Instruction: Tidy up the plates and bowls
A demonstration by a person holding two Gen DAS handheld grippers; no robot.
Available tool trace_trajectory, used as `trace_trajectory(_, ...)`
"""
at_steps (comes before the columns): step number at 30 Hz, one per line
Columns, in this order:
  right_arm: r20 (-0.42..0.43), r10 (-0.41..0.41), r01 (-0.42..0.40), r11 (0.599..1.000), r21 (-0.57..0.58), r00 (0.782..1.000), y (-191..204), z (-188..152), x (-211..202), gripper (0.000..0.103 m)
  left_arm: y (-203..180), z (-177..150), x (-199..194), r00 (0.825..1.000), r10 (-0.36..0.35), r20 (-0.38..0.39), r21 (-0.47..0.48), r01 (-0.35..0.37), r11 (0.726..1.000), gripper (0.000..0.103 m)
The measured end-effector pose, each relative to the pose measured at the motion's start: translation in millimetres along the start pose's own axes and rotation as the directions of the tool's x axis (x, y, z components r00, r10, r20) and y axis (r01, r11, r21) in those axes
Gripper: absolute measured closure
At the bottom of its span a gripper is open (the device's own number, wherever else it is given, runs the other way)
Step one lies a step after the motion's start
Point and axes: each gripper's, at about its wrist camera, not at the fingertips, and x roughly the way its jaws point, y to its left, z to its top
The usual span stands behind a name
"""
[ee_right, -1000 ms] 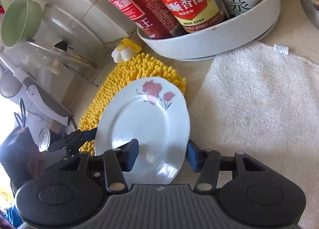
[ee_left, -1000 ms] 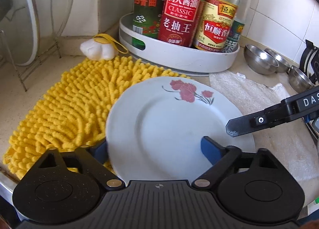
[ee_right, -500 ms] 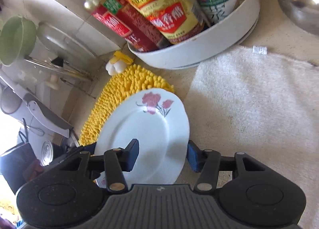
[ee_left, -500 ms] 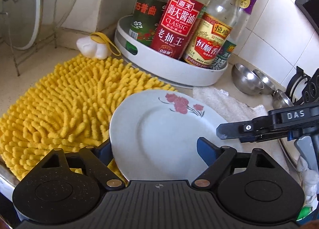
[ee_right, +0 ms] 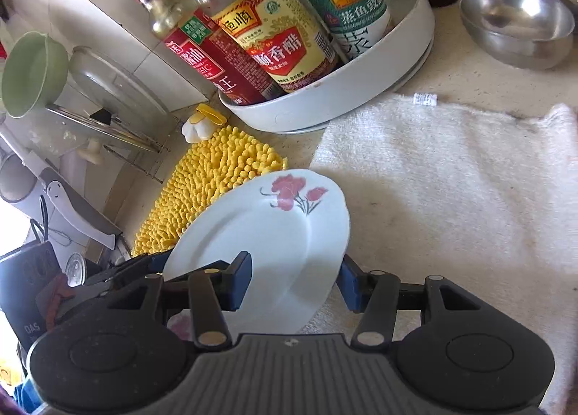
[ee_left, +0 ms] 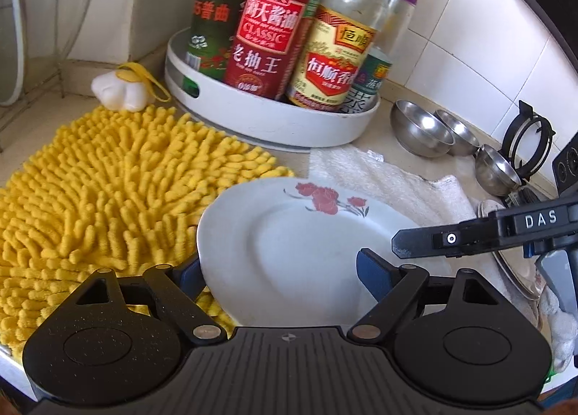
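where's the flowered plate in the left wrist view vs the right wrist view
Left wrist view: the flowered plate sits lower centre, between the left gripper fingers, rose print on its far rim.
Right wrist view: the plate is centre-left and tilted, its right edge between the right gripper fingers.
Shared landmark: the white round tray of sauce bottles, behind the yellow mat.

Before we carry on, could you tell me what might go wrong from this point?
1. The plate hangs tilted above the white towel. The left hand-held gripper and right hand-held gripper straddle its rim with jaws set wide, so it could slip and drop.
2. The sauce bottles stand close ahead; swinging the plate forward might knock them.
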Motion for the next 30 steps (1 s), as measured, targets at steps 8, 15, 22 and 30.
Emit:
trace_trajectory(8, -0.005, -0.012, 0.012, 1.000, -0.020, 1.000, -18.0, -11.3, -9.7, 0.049, -32.3, -4.7, 9.3, 1.000, 0.014, -0.024, 0.058, -0.013, 0.998, 0.014)
trace_trajectory(15, -0.051, -0.001, 0.000, 0.999, -0.033, 0.999, -28.6, -15.3, -10.3, 0.050, -33.8, -6.8, 20.7, 0.995, 0.011, -0.100, 0.050, -0.006, 0.999, 0.013)
trace_trajectory(22, -0.211, -0.022, 0.007, 0.998, -0.070, 0.977, -32.4, 4.5, -4.2, 0.063, -31.4, 5.0, 24.3, 0.983, -0.014, -0.185, 0.100, 0.033, 0.994, 0.014)
trace_trajectory(30, -0.230, 0.063, -0.023, 0.985, 0.173, 0.971, -66.7, 2.4, -13.5, 0.075, -48.3, -14.5, 28.5, 0.990, 0.015, -0.138, 0.239, 0.019, 0.971, 0.003)
